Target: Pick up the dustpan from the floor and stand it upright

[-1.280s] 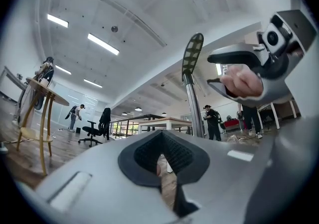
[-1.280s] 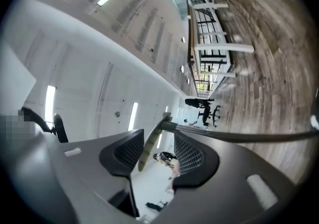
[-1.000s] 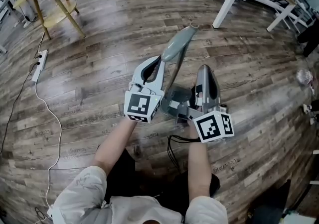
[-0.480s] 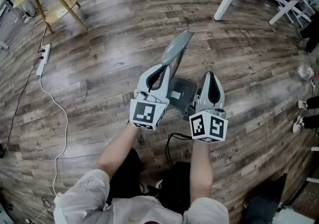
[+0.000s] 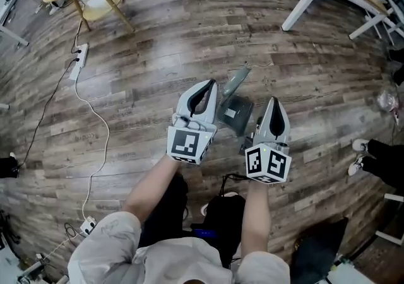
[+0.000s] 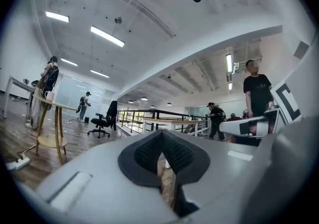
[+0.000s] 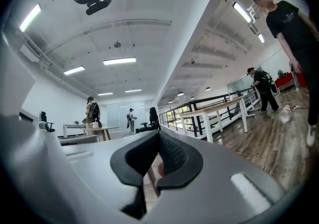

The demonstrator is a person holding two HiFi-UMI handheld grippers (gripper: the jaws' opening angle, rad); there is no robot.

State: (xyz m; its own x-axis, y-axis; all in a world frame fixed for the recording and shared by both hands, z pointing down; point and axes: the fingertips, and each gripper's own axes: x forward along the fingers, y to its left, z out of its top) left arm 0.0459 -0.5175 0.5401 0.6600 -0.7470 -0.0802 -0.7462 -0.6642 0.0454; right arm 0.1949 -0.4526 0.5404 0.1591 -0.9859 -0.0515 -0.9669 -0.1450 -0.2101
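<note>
Two grippers hang level above the floor, each with its jaws closed on nothing: the left gripper (image 5: 206, 87) and the right gripper (image 5: 273, 105) show only bare pads meeting in their own views. The grey dustpan (image 5: 235, 112) sits on the wooden floor (image 5: 145, 74) below and between them, its handle (image 5: 237, 79) pointing away. The step now looks like confirming that it stands, which is best done by keeping both grippers clear of the handle. The grippers cover its near edge, and from so steeply above I cannot tell whether it is truly upright.
</note>
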